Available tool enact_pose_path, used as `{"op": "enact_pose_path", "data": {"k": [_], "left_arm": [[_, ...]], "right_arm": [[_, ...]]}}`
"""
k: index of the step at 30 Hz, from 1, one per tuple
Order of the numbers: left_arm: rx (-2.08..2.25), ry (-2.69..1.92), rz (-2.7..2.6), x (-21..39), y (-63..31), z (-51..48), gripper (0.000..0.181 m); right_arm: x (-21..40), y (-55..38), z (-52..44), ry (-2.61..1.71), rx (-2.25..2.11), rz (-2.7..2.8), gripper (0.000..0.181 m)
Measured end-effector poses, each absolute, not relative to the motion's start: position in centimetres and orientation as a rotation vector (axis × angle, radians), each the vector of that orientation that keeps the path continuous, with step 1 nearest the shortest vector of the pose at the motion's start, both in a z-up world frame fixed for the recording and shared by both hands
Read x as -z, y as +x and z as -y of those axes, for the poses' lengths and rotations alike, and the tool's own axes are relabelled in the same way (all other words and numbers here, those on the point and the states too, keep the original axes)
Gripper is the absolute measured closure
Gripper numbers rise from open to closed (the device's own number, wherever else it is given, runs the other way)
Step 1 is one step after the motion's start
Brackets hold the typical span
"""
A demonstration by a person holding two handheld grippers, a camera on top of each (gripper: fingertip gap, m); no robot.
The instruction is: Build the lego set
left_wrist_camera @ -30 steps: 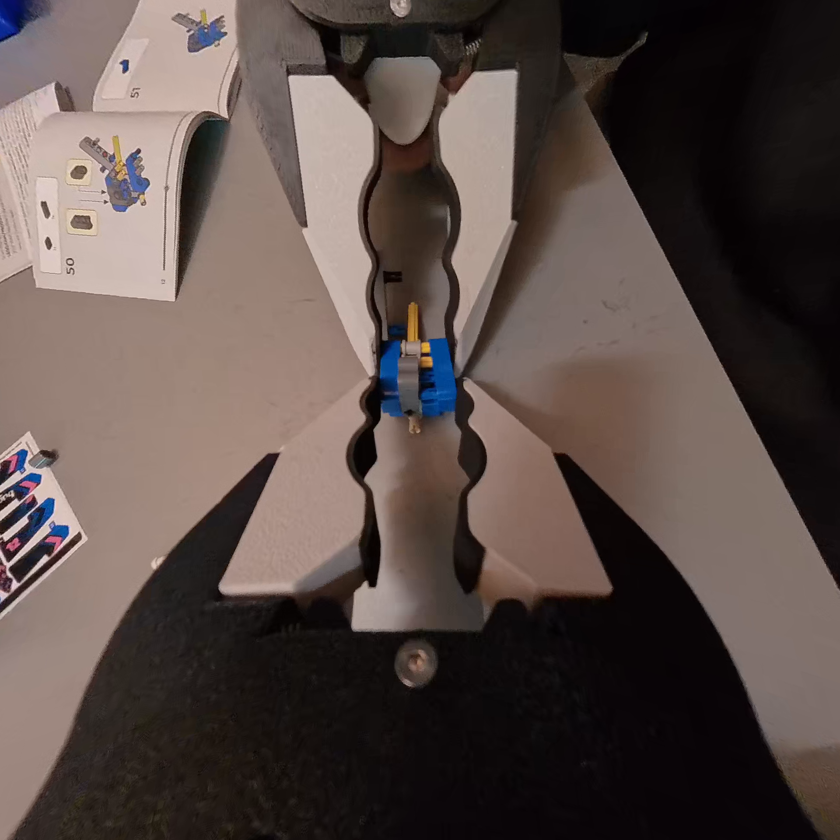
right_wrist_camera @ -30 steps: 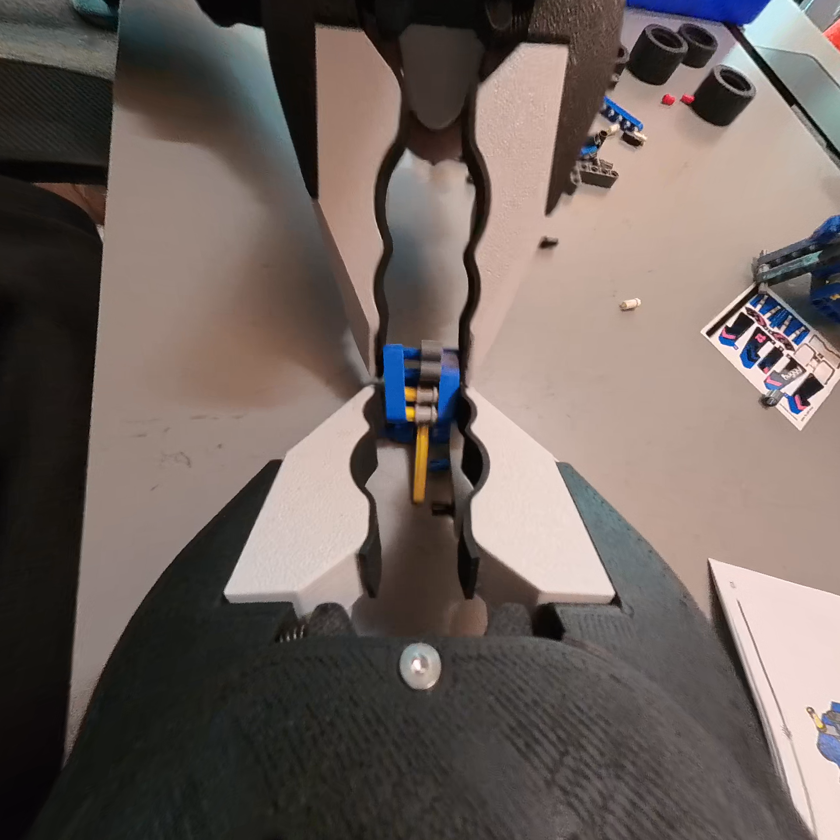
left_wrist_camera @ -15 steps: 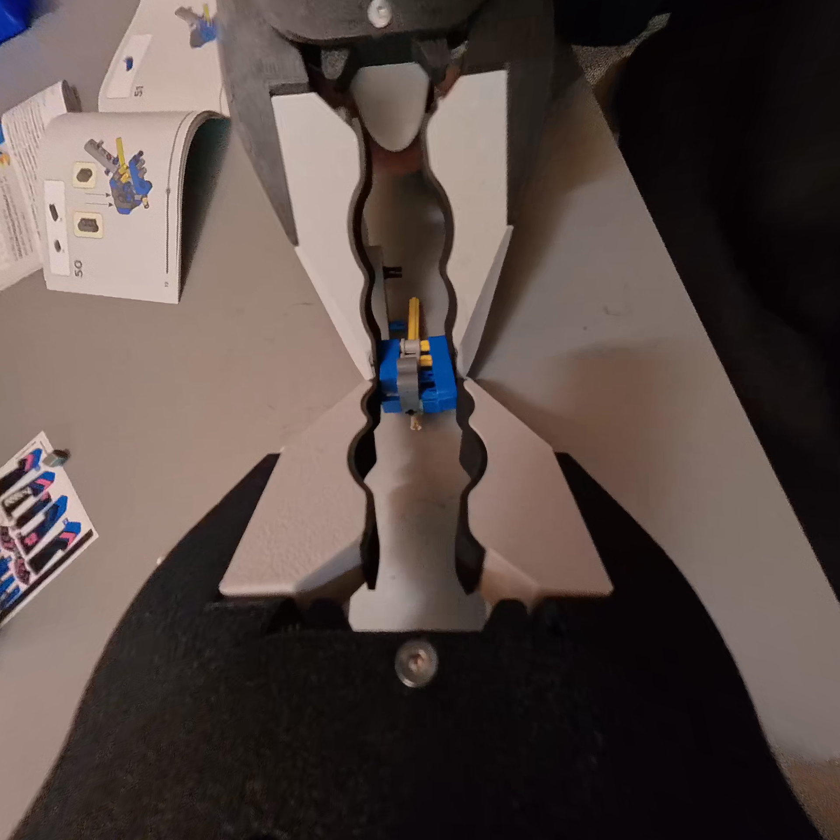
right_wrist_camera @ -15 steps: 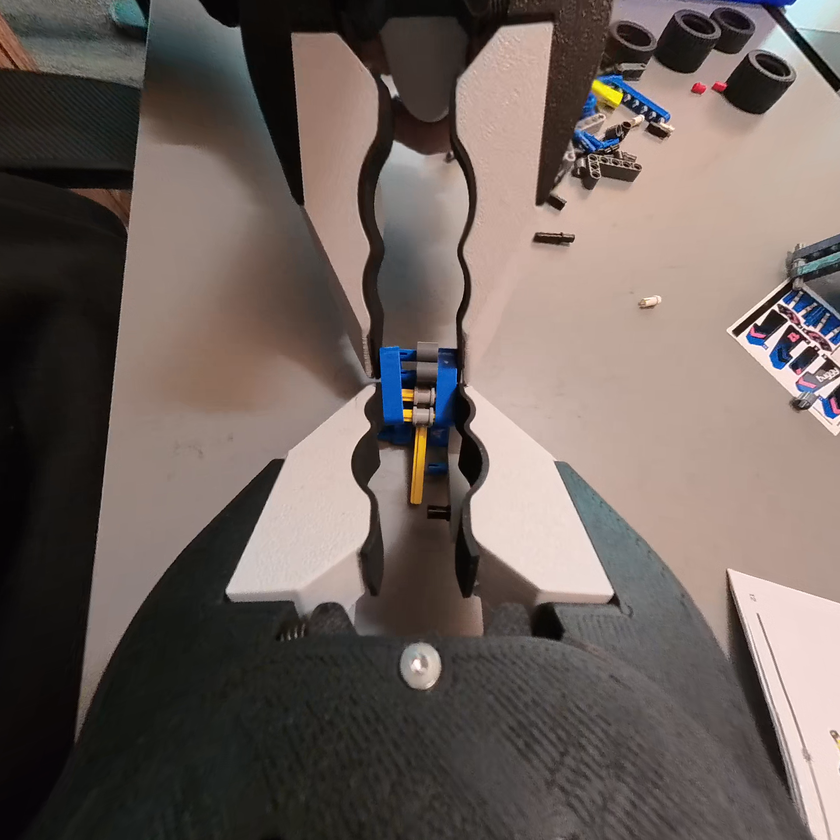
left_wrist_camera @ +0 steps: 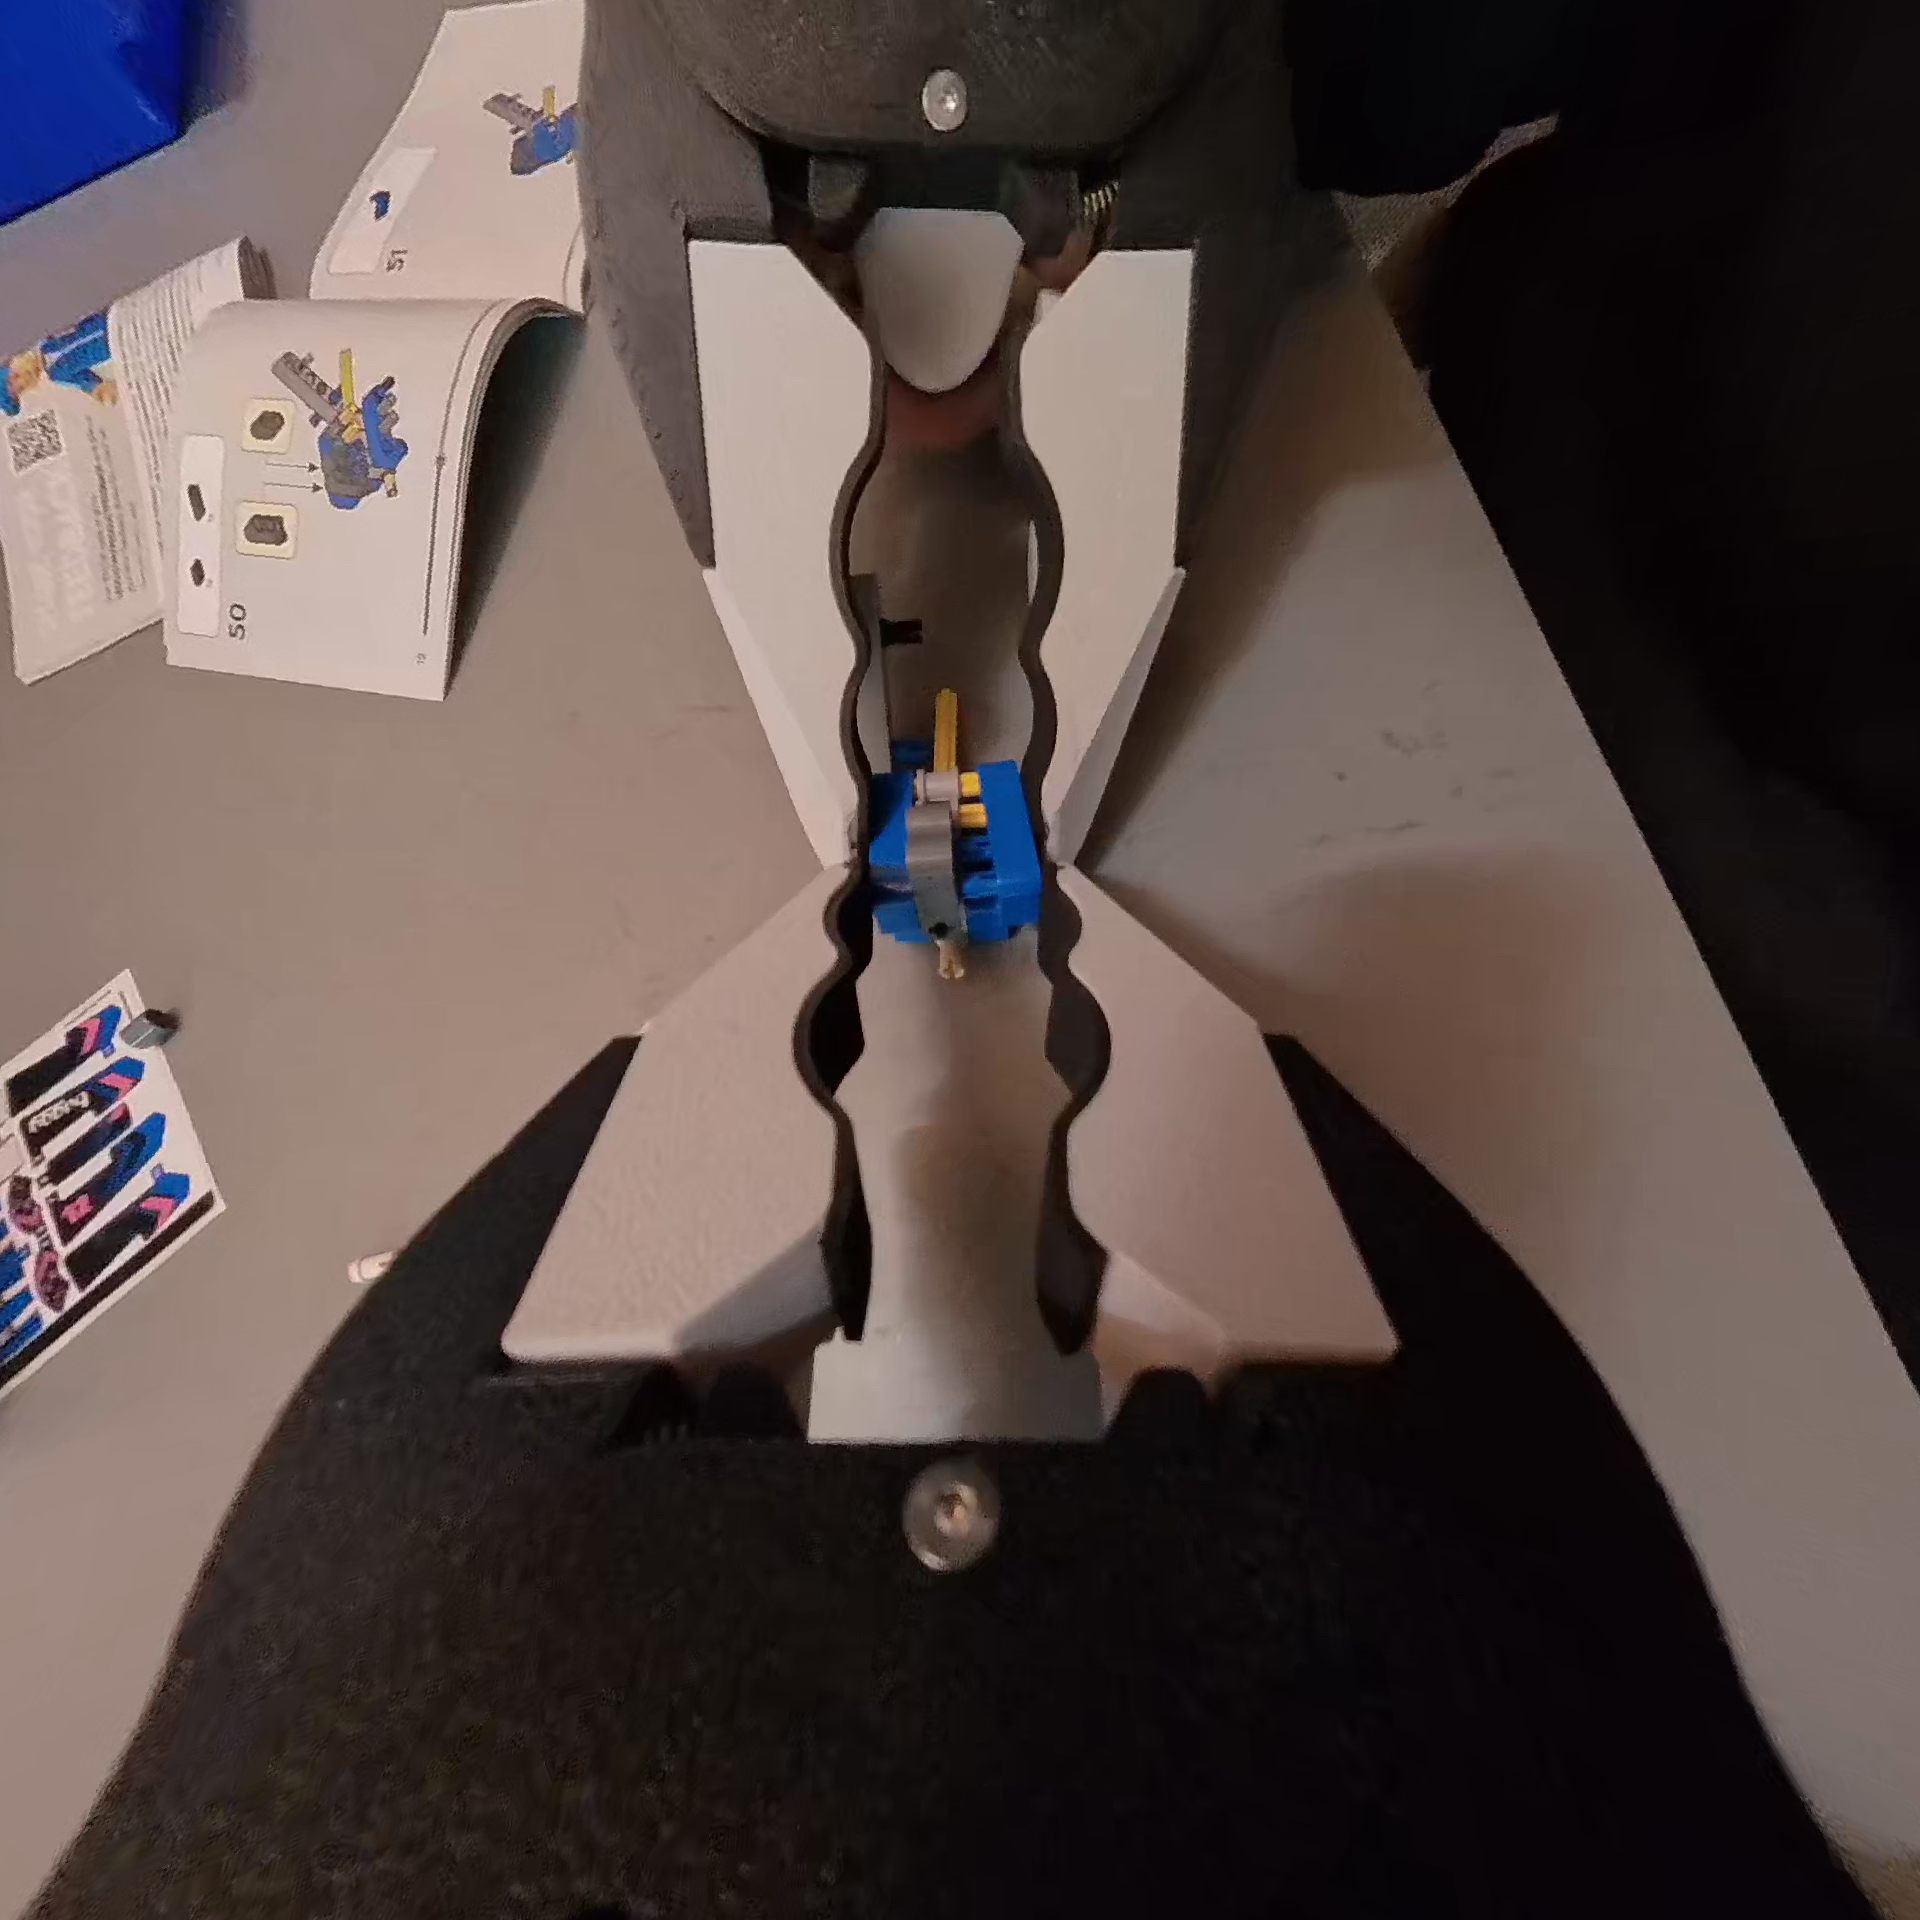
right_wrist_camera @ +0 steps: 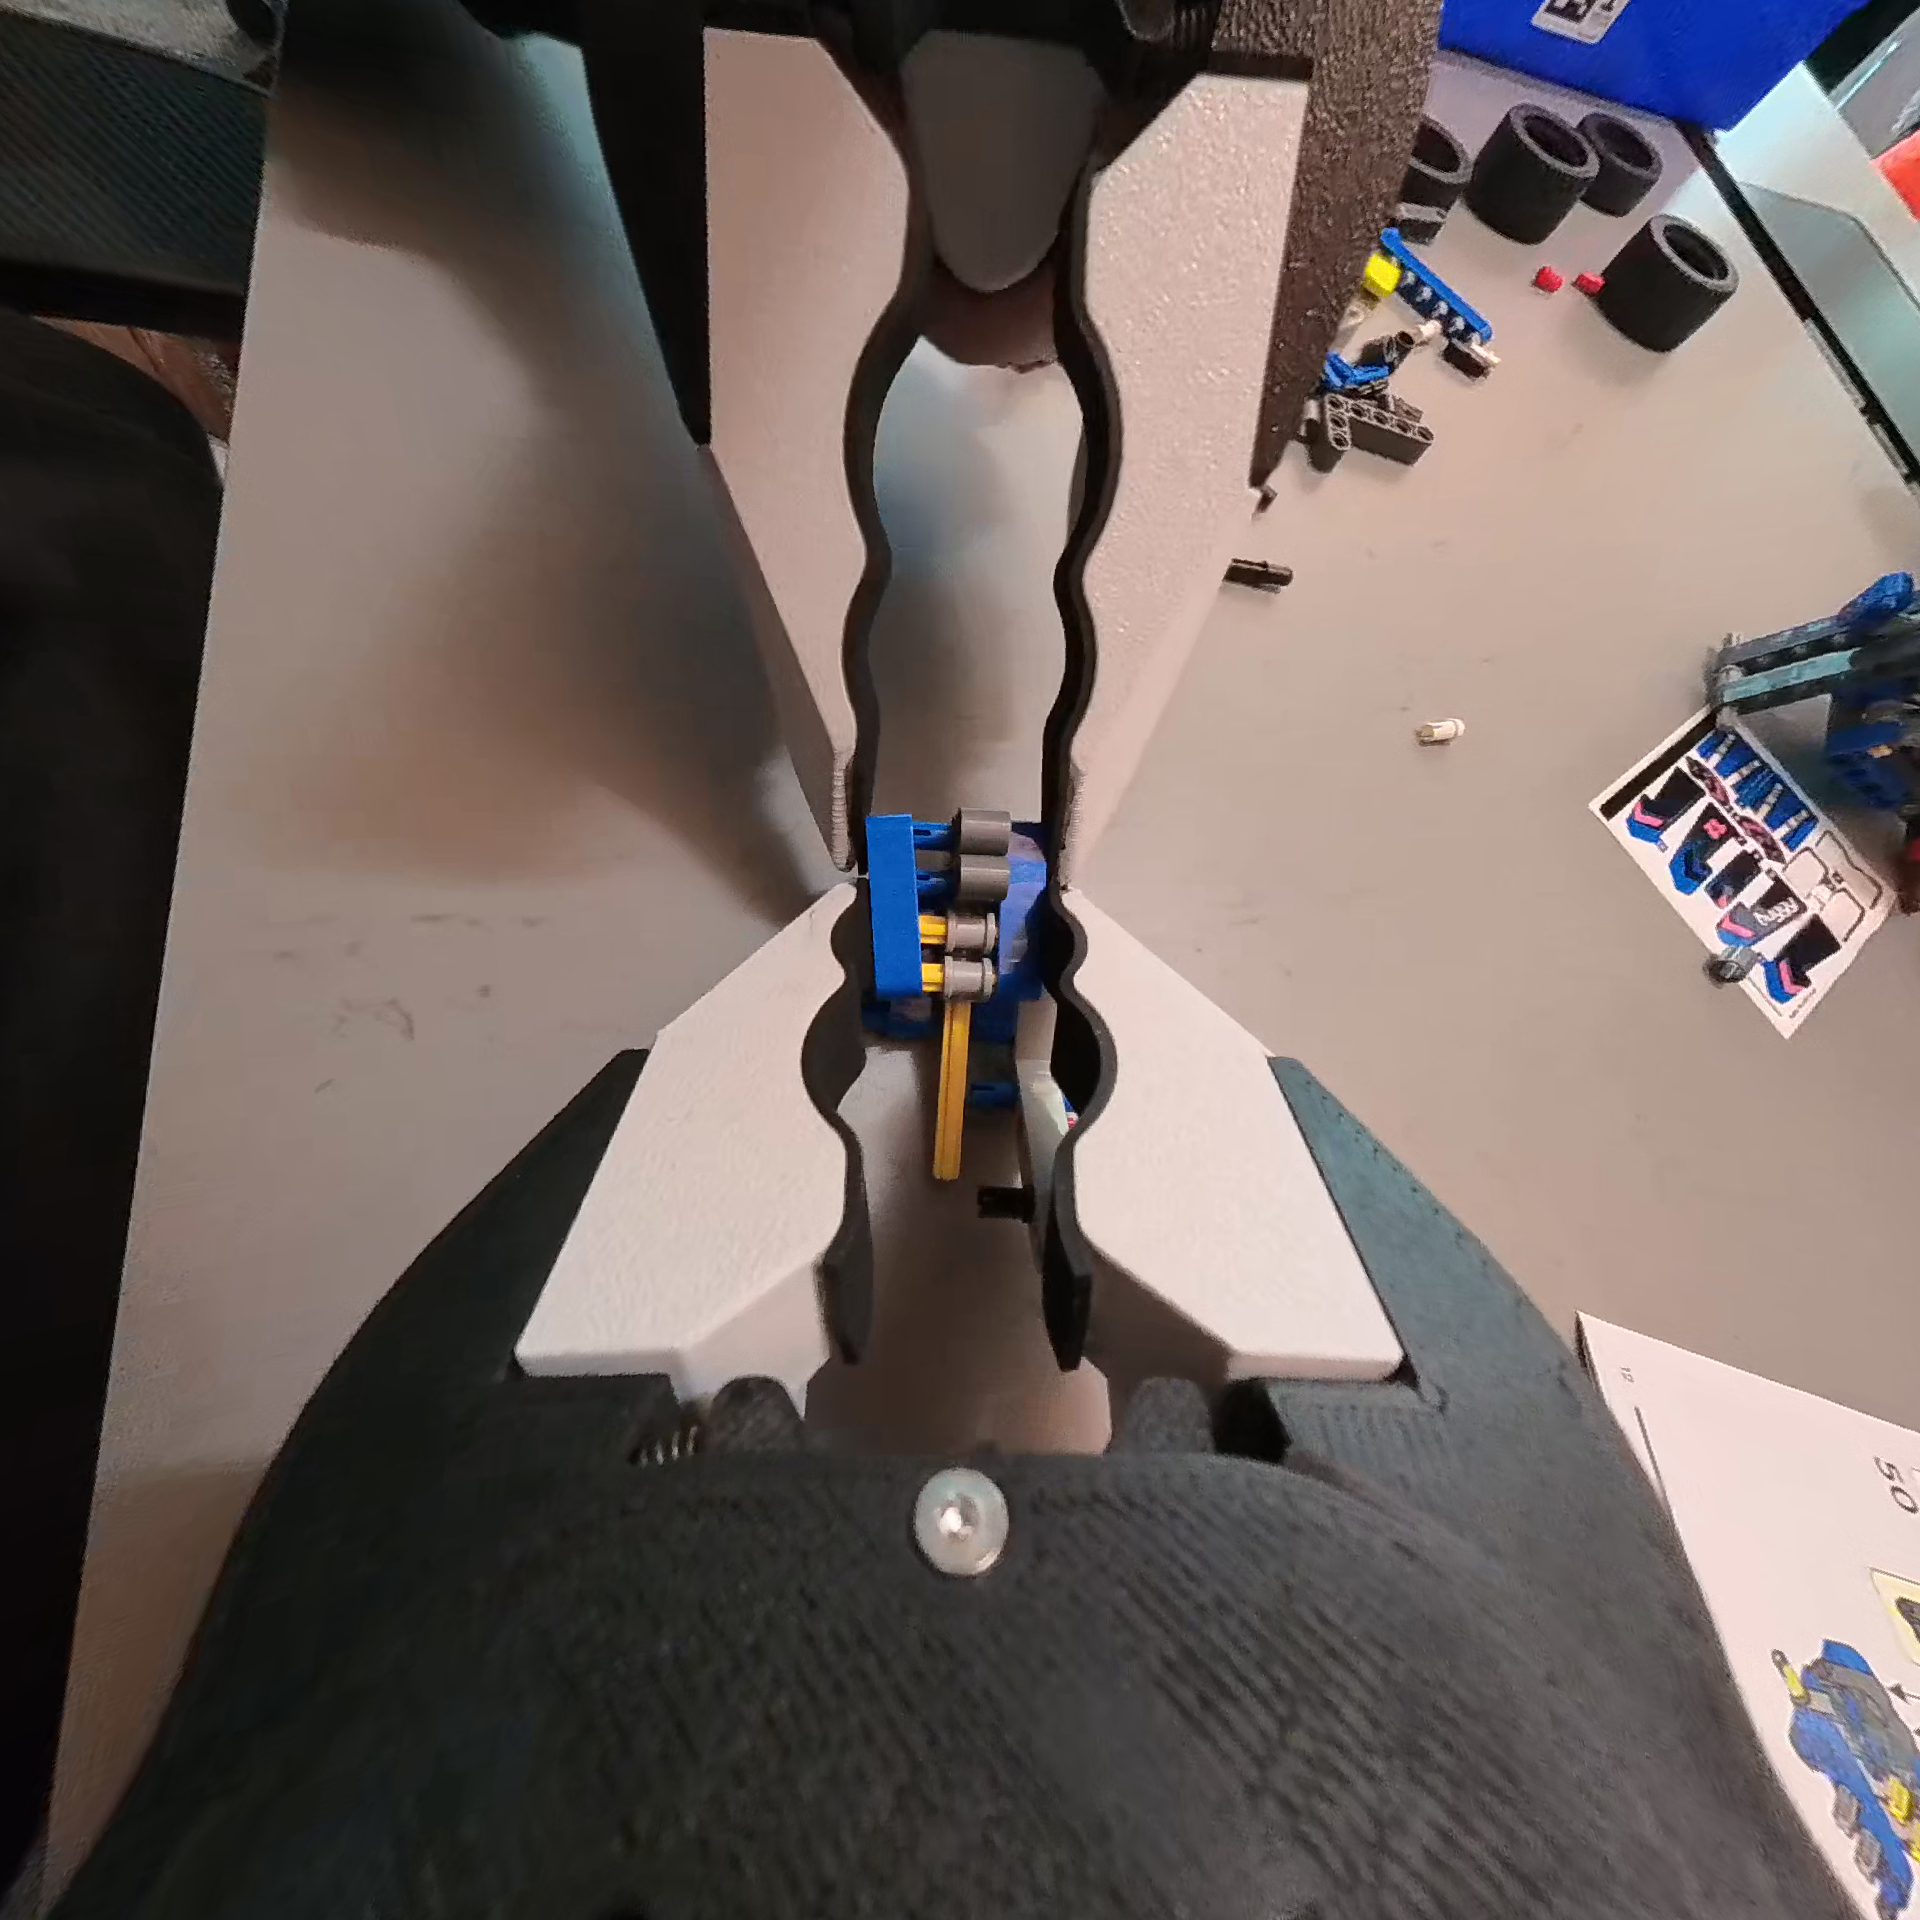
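Nothing much has changed with the little blue lego piece (left_wrist_camera: 951, 857); both grabbers grip it as before, but the pair has swung a bit, so more black wheels (right_wrist_camera: 1527, 171) and loose bits (right_wrist_camera: 1371, 405) show at the far end of the table (right_wrist_camera: 1455, 935) than a second ago.

Up in the air over the grey table, the left grabber (left_wrist_camera: 948, 894) and the right grabber (right_wrist_camera: 956, 935) meet tip to tip. Each one has its jaws nearly closed, pinching the blue block from both sides. So the piece sits between the two, held twice.

I think the piece is very light and hard, but a bit fragile. A thin yellow stick (right_wrist_camera: 951, 1091) pokes out one way, and small grey pegs (right_wrist_camera: 977, 894) stand in a row. Those could pop off or bend if squeezed. The flat blue sides look like the best place to hold it, and that is where the tips are now.

Some things are hard to see. The grabber fingers hide the sides of the block. A tiny black peg (right_wrist_camera: 1003, 1200) and a grey strip sit beside the yellow stick, and I cannot tell if they join on. The open booklet (left_wrist_camera: 312, 499) and the sticker sheet (left_wrist_camera: 94, 1174) are cut off at the edge.
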State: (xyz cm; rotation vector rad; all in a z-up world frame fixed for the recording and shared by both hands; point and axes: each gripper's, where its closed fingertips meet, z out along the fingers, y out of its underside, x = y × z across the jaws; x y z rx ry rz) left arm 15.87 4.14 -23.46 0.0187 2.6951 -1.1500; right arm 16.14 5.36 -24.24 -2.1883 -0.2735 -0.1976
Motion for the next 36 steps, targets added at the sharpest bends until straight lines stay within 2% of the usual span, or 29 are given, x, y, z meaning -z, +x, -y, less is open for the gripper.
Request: {"op": "enact_pose_path", "data": {"k": [7, 21, 36], "left_arm": [[1.101, 0.004, -2.695, 23.40, 15.96, -4.06, 0.153], [1.395, -0.020, -2.587, 22.96, 15.89, -3.55, 0.152], [1.407, -0.033, -2.580, 22.86, 16.05, -3.36, 0.154]], "right_arm": [[24.27, 16.10, -5.34, -2.211, 0.204, 0.278, 0.152], [24.34, 16.07, -5.09, -2.193, 0.109, 0.291, 0.151], [24.36, 16.11, -4.89, -2.195, 0.159, 0.326, 0.152]]}}
